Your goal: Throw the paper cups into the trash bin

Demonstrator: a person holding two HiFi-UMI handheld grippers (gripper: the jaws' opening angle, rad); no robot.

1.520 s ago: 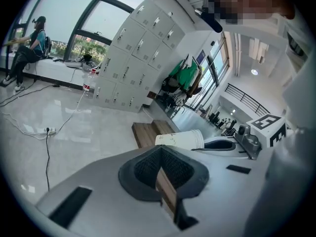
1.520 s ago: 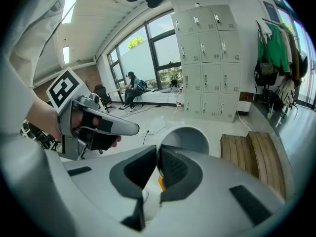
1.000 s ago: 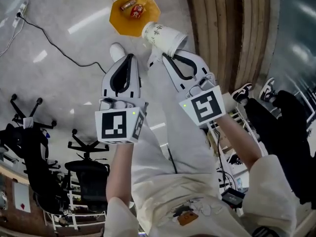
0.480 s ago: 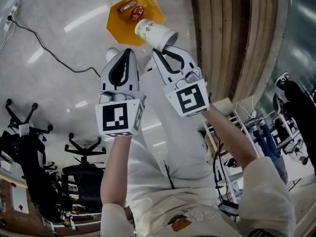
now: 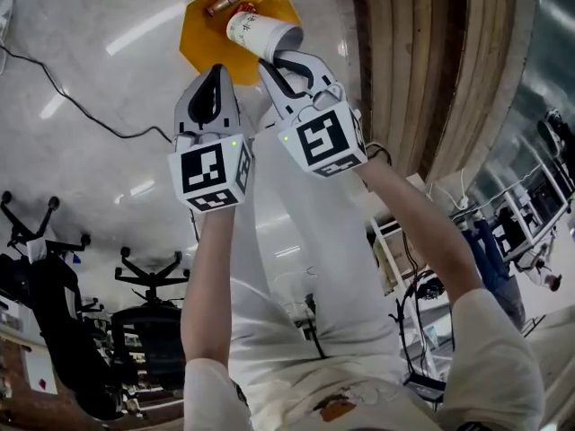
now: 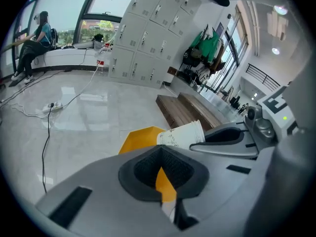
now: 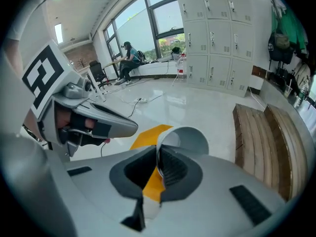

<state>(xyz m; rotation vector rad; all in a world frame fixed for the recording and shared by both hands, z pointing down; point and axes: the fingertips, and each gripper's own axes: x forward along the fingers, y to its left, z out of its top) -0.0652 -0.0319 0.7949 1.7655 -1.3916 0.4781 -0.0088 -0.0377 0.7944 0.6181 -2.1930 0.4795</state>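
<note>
Paper cup (image 5: 260,33), white with dark print, hangs tilted above the orange octagonal trash bin (image 5: 199,41), its rim wall pinched between the closed jaws of the right gripper (image 5: 278,61). A second ago the cup sat off the bin's right edge. Just left of that gripper, the left gripper (image 5: 214,72) is closed on nothing.

A white paper cup (image 5: 262,34), a smooth orange plastic bin (image 5: 198,39), a glossy, reflective pale floor (image 5: 99,88) and a brown wood-slat bench (image 5: 422,61).
</note>
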